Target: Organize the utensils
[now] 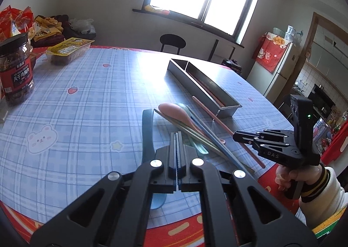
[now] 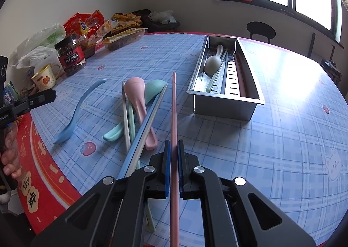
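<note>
Plaid-clothed table (image 2: 271, 149): steel utensil tray (image 2: 224, 99), upper centre. Right gripper (image 2: 174, 149) clamps pink chopstick (image 2: 173, 103), tip toward tray. Left gripper (image 1: 176, 138) closed, empty. Remaining utensil pile (image 2: 139, 112) centre-left. Risk: chopstick pivots, slips from narrow pinch.

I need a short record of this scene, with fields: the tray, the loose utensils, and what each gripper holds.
tray: metal tray with grey spoon inside
loose utensils: pink spoon, green spoon, blue spoon, blue chopsticks
right gripper: shut on pink chopstick
left gripper: shut, nothing between the jaws
surface: checked tablecloth
</note>
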Demonstrator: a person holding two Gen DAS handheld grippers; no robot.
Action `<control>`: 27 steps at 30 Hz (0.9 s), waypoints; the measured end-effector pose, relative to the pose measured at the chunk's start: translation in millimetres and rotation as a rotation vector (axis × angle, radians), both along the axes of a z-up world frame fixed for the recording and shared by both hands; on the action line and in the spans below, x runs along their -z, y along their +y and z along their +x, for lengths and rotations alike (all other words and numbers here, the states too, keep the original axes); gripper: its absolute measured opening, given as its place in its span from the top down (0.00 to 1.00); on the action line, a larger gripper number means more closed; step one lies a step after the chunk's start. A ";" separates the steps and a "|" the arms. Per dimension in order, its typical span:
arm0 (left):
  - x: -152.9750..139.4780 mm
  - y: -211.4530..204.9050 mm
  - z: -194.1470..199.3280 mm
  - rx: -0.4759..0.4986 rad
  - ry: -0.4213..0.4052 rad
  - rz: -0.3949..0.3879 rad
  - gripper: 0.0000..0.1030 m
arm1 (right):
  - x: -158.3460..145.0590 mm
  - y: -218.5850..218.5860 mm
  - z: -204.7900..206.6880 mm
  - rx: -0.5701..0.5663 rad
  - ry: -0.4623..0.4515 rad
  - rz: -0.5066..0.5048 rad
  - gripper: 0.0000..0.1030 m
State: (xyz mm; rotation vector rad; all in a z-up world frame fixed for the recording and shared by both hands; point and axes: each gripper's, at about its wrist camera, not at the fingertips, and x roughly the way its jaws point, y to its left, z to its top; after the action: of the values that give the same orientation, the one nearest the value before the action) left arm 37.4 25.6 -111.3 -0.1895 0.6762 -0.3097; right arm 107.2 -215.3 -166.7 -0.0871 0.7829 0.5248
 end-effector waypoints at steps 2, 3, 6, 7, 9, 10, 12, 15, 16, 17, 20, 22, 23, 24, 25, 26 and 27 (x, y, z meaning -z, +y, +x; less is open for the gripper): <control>4.5 2.1 5.2 -0.020 0.020 0.039 0.95 | -0.2 -0.2 -0.1 0.000 0.001 0.002 0.94; 6.1 4.1 7.8 -0.023 0.026 0.060 0.95 | -0.3 -0.4 0.0 -0.001 0.002 0.004 0.94; 6.0 16.7 13.3 -0.066 0.027 0.134 0.92 | -0.6 -1.0 0.4 -0.003 0.003 0.011 0.94; 6.3 22.3 16.1 -0.066 0.036 0.143 0.86 | -0.5 -1.3 0.7 -0.003 0.005 0.013 0.94; 9.4 30.7 24.4 -0.047 0.061 0.155 0.75 | 0.1 -1.7 1.3 -0.006 0.013 0.015 0.94; 11.2 32.9 29.2 -0.043 0.073 0.169 0.74 | 0.5 -1.5 1.9 -0.008 0.017 0.015 0.94; 15.2 35.3 39.8 -0.014 0.107 0.148 0.74 | 1.0 -1.6 2.5 -0.009 0.021 0.016 0.94; 25.5 36.8 56.3 0.022 0.177 0.041 0.73 | 0.7 -2.1 3.1 -0.004 0.016 0.023 0.94; 29.6 36.9 61.2 0.020 0.194 0.028 0.73 | 0.8 -2.5 3.4 -0.002 0.016 0.026 0.94; 33.1 36.4 64.7 0.019 0.204 0.018 0.73 | 1.1 -2.8 3.8 -0.001 0.017 0.028 0.94; 43.3 34.9 72.3 0.026 0.234 -0.021 0.73 | 2.0 -2.0 4.6 -0.005 0.022 0.029 0.94; 47.7 32.6 75.1 0.024 0.246 -0.022 0.72 | 2.7 -1.7 4.8 -0.009 0.026 0.029 0.94; 49.8 30.8 75.6 0.028 0.250 -0.022 0.73 | 3.0 -1.9 4.8 -0.010 0.029 0.030 0.94; 51.6 28.8 76.2 0.032 0.255 -0.017 0.72 | 3.1 -2.0 5.0 -0.010 0.030 0.032 0.94; 53.1 26.1 76.7 0.035 0.261 -0.009 0.71 | 3.2 -2.2 5.2 -0.010 0.032 0.034 0.94; 53.1 23.3 76.6 0.038 0.261 -0.004 0.73 | 3.4 -2.6 5.3 -0.010 0.034 0.037 0.94; 52.9 21.0 76.6 0.041 0.260 0.006 0.73 | 3.5 -3.0 5.6 -0.009 0.035 0.040 0.94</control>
State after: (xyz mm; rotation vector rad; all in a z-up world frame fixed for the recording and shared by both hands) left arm 114.1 46.5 -164.2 -0.2124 0.9394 -0.3249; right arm 112.9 -218.2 -170.2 -0.0441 0.8065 0.5520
